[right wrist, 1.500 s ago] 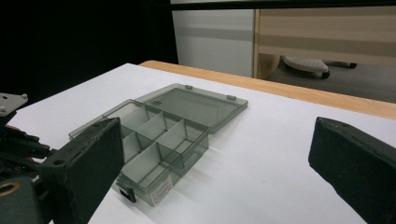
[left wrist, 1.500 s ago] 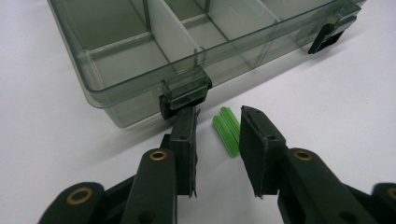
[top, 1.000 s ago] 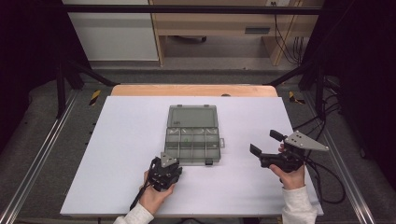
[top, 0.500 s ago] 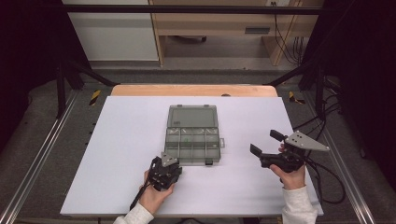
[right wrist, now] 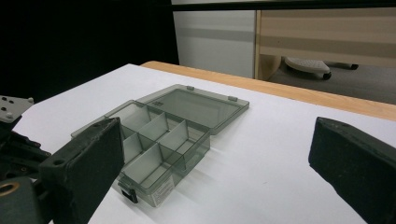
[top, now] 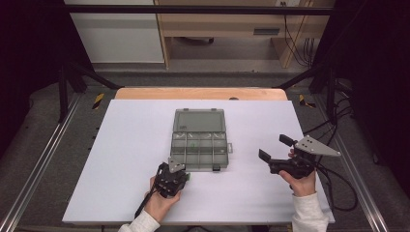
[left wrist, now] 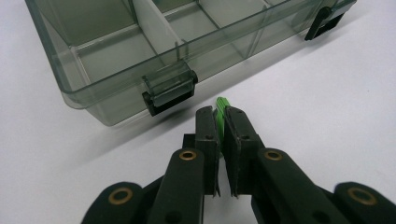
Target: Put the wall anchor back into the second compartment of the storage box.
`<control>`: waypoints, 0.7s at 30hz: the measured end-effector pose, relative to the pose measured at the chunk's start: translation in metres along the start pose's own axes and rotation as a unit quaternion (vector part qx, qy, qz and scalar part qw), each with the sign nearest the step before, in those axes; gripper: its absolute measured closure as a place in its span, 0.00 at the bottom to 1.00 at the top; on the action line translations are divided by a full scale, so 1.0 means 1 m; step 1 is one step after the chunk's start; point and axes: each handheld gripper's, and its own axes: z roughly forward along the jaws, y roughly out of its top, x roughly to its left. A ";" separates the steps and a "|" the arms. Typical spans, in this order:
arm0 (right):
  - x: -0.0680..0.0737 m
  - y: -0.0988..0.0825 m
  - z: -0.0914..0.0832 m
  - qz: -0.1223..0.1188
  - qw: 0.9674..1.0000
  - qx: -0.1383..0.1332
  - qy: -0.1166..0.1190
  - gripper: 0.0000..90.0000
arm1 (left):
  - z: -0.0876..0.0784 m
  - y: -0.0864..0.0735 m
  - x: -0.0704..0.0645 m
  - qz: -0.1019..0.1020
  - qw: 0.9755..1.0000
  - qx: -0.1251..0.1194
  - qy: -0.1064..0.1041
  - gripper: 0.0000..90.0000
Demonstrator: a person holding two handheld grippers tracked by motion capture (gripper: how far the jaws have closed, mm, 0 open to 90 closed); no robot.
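- White bench (top: 125, 145), dark room around it.
- Clear organizer box (top: 198, 139) mid-bench, lid open, compartments mostly bare.
- My left gripper (left wrist: 221, 120) pinches a green piece (left wrist: 220, 108) near its latch; right gripper (top: 274, 150) gapes wide.

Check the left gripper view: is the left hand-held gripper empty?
No, the left hand-held gripper pinches a small green piece between its jaws.

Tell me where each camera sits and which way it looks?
High view: above the person's side, facing forward and down on the white table; both hands, left gripper, right gripper.
Left gripper view: rides the left gripper, facing its shut jaws pinching a small green plastic piece.
Right gripper view: rides the right gripper, facing leftward across the table between open jaws.
All share the clear grey plastic compartment box, lid open.
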 end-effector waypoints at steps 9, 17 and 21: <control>0.000 0.000 0.000 0.000 1.000 0.000 0.000 0.04 | -0.025 0.004 0.001 -0.003 0.999 -0.036 -0.012 0.93; 0.000 0.000 0.001 0.001 1.000 0.001 0.000 0.04 | -0.041 0.011 0.004 -0.002 0.998 -0.059 -0.019 0.93; 0.000 0.000 0.001 0.001 1.000 0.003 0.001 0.04 | -0.049 0.019 0.010 -0.007 0.997 -0.071 -0.018 0.93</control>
